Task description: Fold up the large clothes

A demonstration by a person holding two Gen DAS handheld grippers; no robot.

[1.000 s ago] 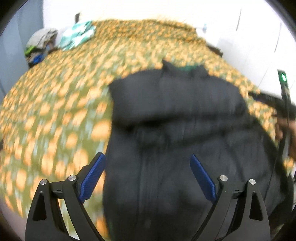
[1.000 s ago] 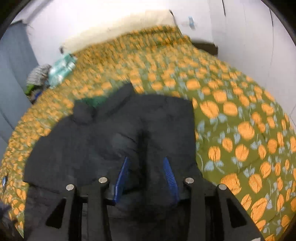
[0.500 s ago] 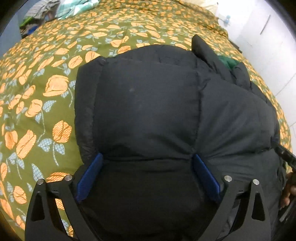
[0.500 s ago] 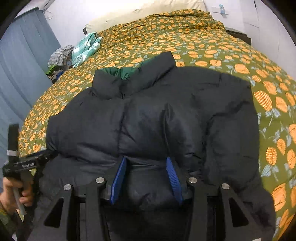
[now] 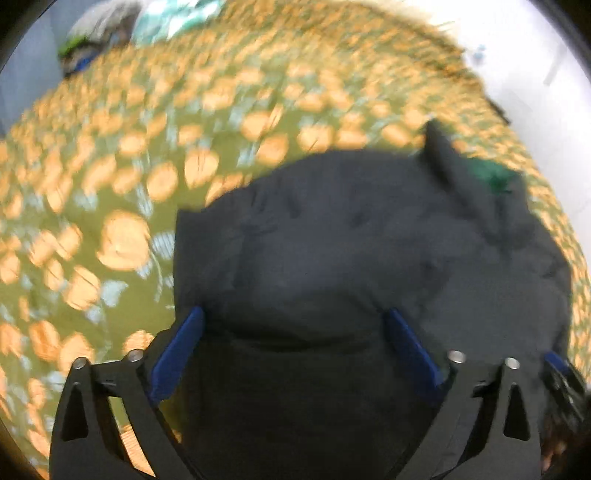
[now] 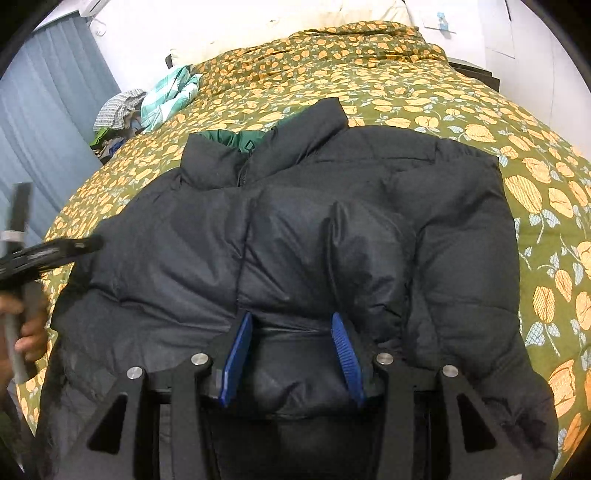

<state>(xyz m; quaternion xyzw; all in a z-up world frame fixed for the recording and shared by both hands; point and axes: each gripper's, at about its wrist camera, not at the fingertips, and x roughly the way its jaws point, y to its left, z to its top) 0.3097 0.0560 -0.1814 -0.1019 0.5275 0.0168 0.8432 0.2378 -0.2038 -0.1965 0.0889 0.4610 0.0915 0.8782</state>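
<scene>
A black puffer jacket (image 6: 332,236) lies front-up on the bed, collar (image 6: 303,140) away from me, green lining showing at the neck. My right gripper (image 6: 291,317) is shut on a puffy fold of the jacket near its lower middle, and the fabric bulges between the blue pads (image 6: 236,350). My left gripper (image 5: 293,314) hangs over the jacket (image 5: 351,240) at its left side. Its jaws are opening wide, with jacket fabric lying between them, not pinched. The left wrist view is blurred by motion. A hand (image 6: 29,325) holds the left gripper's handle at the right wrist view's left edge.
The bed is covered by a green spread with orange flowers (image 6: 406,81). A heap of checked and striped clothes (image 6: 147,103) lies at its far left corner, by a blue curtain (image 6: 44,122). A white wall and a pillow (image 6: 295,18) lie beyond.
The left gripper swung over the jacket's left side and its jaws widened; its view is blurred again. The right gripper sank onto the jacket, then held still on the fold.
</scene>
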